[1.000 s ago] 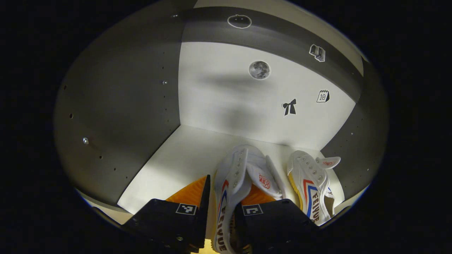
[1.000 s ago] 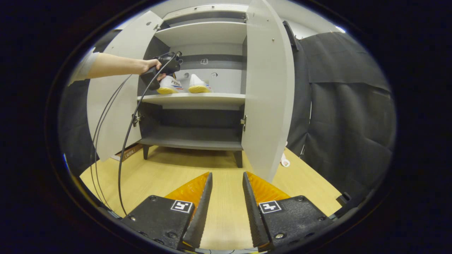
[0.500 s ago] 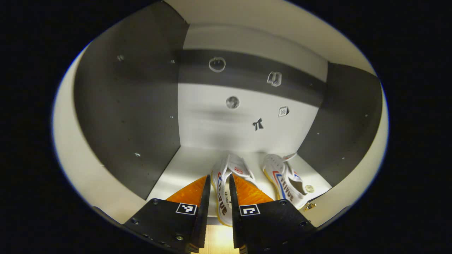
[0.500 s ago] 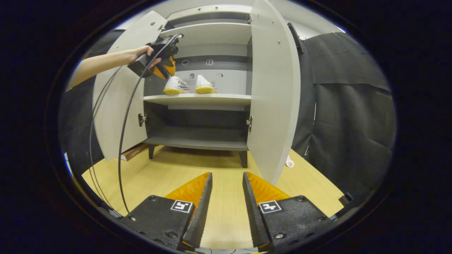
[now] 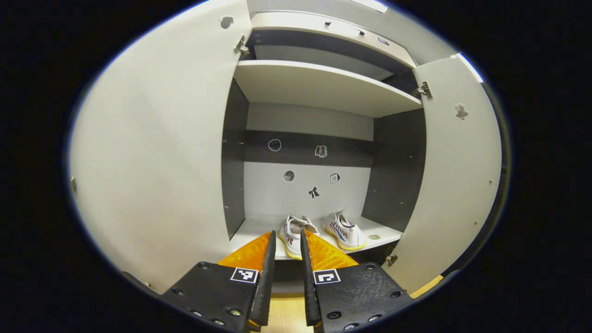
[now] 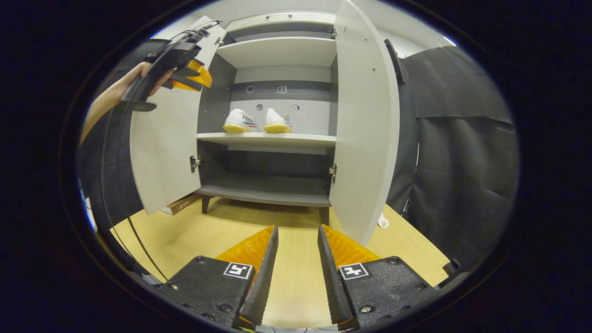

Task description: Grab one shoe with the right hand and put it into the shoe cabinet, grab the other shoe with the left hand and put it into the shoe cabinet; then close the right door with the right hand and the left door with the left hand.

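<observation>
Two white shoes with red and blue stripes stand side by side on the cabinet's middle shelf (image 5: 259, 229): the left shoe (image 5: 290, 225) (image 6: 239, 121) and the right shoe (image 5: 343, 231) (image 6: 277, 122). Both doors stand open, the left door (image 5: 152, 162) (image 6: 164, 152) and the right door (image 5: 455, 175) (image 6: 365, 129). My left gripper (image 5: 286, 231) is outside the cabinet, level with that shelf, with a narrow gap between its fingers and nothing in it. The right gripper view shows it (image 6: 196, 77) held by a hand (image 6: 138, 78) in front of the left door. My right gripper (image 6: 297, 227) is open and empty, low over the wooden floor (image 6: 208, 236).
An upper shelf (image 5: 323, 85) and a lower shelf (image 6: 263, 194) hold nothing. A small flat box (image 6: 180, 203) lies on the floor under the left door. A black cloth wall (image 6: 462, 162) hangs to the right of the cabinet. A cable (image 6: 138, 240) trails from the left gripper.
My left gripper let go of the left shoe and drew back out of the cabinet. The shoe stays on the shelf. My right gripper barely shifted.
</observation>
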`<action>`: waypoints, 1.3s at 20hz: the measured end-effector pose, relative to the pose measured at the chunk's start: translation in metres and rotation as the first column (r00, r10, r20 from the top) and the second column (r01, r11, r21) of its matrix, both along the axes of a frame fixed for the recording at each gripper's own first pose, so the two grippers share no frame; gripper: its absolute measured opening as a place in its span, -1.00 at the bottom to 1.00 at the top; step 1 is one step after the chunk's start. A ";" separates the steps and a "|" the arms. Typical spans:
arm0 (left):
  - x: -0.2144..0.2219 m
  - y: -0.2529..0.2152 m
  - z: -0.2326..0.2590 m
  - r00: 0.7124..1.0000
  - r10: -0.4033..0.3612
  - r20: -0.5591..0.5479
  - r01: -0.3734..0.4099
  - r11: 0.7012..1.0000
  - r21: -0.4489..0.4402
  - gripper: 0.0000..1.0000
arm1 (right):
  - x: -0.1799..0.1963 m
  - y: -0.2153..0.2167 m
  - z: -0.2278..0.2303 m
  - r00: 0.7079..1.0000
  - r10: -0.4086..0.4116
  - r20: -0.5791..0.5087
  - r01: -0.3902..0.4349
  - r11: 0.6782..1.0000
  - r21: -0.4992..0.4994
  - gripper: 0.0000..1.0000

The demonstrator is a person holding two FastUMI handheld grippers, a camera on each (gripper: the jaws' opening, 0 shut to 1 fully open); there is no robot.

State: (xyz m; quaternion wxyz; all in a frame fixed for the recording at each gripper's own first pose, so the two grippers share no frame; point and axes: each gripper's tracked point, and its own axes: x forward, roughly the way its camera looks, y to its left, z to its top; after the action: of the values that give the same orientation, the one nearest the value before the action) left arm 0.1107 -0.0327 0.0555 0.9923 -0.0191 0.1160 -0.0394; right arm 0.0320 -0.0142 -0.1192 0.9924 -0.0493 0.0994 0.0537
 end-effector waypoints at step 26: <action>-0.235 -0.022 -0.157 0.995 0.066 0.077 -0.078 0.984 0.161 0.67 | -0.030 0.014 0.013 0.999 0.027 0.035 -0.027 1.000 0.002 0.43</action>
State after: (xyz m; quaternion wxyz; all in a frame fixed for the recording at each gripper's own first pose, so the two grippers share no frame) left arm -0.1242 -0.0547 -0.1013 0.9948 0.0596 0.0826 0.0054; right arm 0.0017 0.0000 -0.1062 0.9932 -0.0505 0.0811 0.0665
